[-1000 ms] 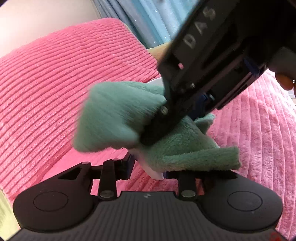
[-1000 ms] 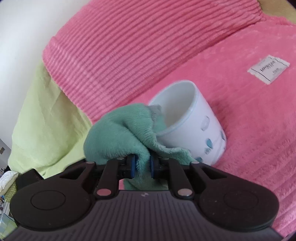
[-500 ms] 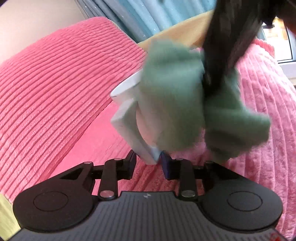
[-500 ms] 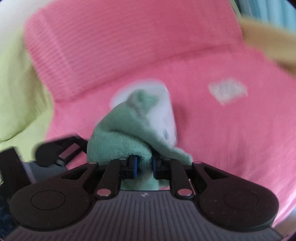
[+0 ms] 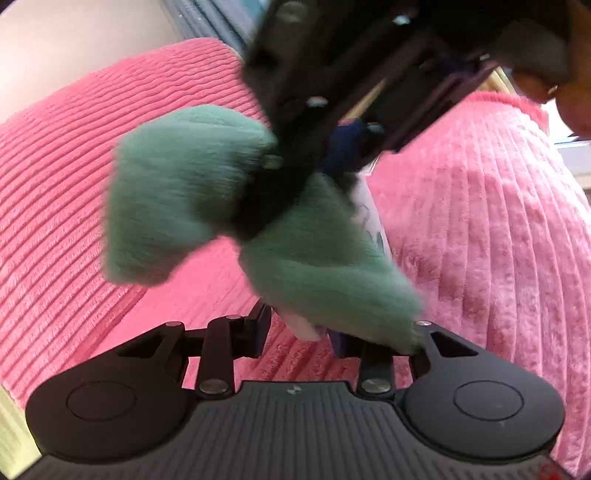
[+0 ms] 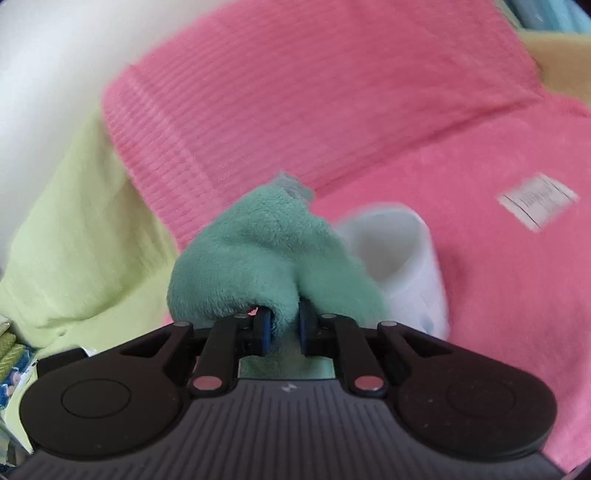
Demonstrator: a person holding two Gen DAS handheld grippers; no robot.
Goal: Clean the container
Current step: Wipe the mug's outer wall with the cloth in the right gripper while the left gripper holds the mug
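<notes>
You are looking at a bed covered in a ribbed pink blanket, with a pink ribbed pillow raised behind it. A pale green sheet falls at its left, below a plain white wall. A white label lies on the blanket; blue curtains hang at top right.

My cloth: fluffy green fleece. Cup: smooth, glossy white. Blanket: ribbed pink plush. My gripper: matt black plastic.
</notes>
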